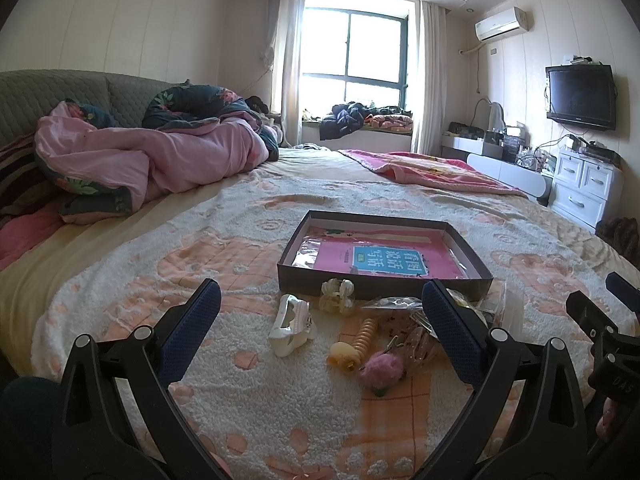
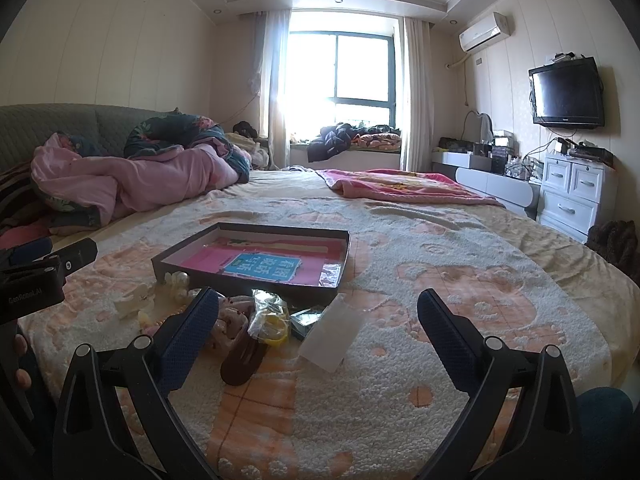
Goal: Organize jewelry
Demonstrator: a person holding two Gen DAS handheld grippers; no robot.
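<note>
Right now your left gripper hangs wide open, empty, low centre of its frame; right gripper likewise spread and empty. Between the left fingers sits the pile: white claw clip, pearly clip, coil hair tie, pink pompom. Right view adds a brown clip and yellow band in a bag, lower centre. Shallow box lies just beyond, mid-frame, probably the drop spot. Nothing sorted yet; you're staged for a first pick.
</note>
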